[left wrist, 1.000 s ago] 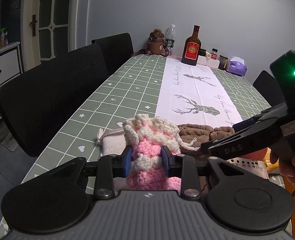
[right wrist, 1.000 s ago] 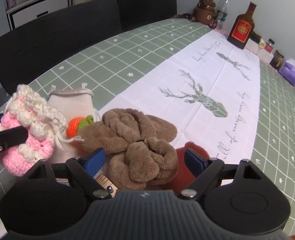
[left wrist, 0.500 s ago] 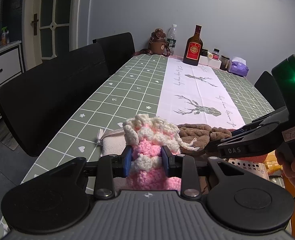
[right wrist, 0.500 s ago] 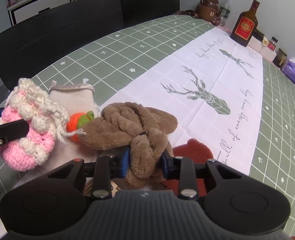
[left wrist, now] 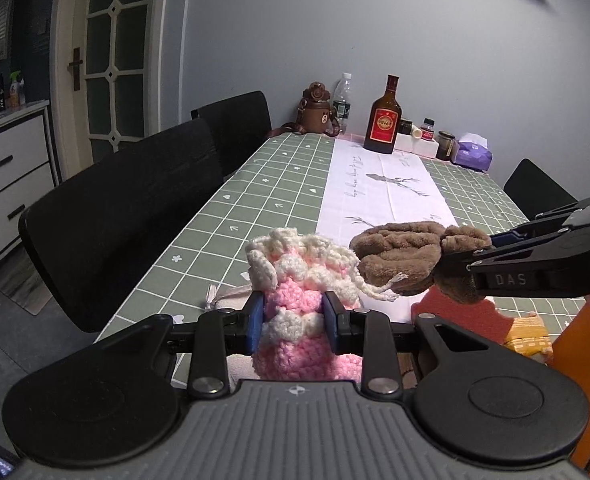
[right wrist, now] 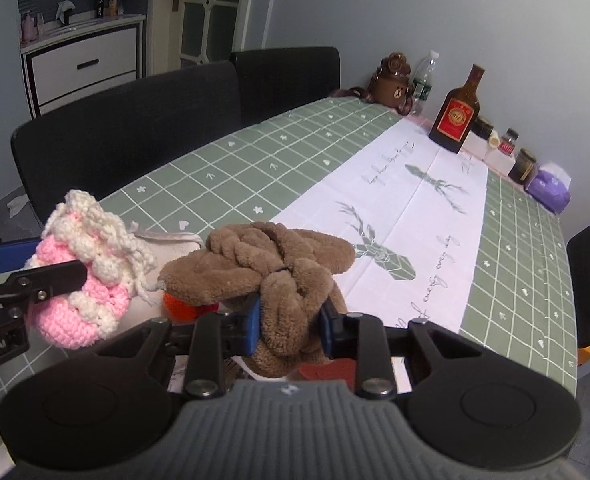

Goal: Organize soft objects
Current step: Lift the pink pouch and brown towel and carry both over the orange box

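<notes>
Left wrist view, bottom edge: grey ribbed housing and black arms of the left tongs fill the lower third and hide the worktop under them. Blue pads clamped on the pink-and-cream crocheted drawstring pouch, low centre; chunky yarn, scalloped cream rim, loose cord end trailing right. Pouch base cut off by the housing.

Right wrist view, low centre: right tongs closed on the brown plush knotted cloth; thick pile, twisted lobes, one lobe squeezed between the blue pads. Cloth hangs clear of the worktop, just beside the pouch, right of it in the left view; whether the two touch cannot be told.

Mostly hidden below the cloth:
- orange crocheted piece, only an edge visible, shape unclear
- dark red flat felt-like shape, cut off by the tongs
- cream fabric bag with ribbon loops, behind the pouch, mostly covered.

Lower right of the left view: yellow checked soft item, partly cut off.

Middle: green grid-pattern tablecloth with white deer-print runner on the worktop. Black chairs along the left side.

Far end, upper right: brown bear-shaped plush bag, clear plastic water bottle, amber glass bottle with red label, small jars (labels unreadable), purple tissue pack.
</notes>
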### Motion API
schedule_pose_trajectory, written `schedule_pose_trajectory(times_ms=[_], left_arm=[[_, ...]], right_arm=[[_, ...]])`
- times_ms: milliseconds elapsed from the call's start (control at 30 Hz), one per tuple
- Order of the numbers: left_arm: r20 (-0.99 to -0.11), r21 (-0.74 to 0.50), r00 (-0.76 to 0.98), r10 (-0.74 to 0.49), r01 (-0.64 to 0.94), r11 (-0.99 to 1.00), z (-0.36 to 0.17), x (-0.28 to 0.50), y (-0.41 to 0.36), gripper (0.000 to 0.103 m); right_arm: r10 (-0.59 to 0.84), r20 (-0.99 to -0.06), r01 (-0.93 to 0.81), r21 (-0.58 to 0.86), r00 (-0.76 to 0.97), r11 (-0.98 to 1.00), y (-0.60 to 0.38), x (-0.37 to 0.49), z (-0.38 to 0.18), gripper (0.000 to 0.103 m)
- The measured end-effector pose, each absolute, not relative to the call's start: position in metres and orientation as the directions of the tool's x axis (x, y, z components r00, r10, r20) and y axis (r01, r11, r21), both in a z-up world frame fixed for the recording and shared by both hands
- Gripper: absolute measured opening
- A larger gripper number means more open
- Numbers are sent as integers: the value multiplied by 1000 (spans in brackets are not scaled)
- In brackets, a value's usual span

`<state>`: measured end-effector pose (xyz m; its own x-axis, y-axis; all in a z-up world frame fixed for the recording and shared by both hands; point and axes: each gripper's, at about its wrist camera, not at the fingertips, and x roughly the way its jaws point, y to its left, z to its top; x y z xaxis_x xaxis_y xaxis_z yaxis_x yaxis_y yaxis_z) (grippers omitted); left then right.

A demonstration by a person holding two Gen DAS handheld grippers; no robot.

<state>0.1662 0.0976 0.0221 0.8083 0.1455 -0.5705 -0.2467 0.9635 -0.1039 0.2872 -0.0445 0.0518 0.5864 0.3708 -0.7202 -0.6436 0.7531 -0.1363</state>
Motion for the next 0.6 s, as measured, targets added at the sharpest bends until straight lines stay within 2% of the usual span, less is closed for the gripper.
schedule_pose_trajectory(times_ms=[267,600], left_arm=[[-546,-103,832,98,-183,978,41,150,66,35],[-510,-75,860,-20,-21,997,62,138,-2,35]], right_arm=[[380,-657,-605,-147,652,783,-90,252,89,28],[310,-611,-509,-180,729,842,-175,204,120,28]])
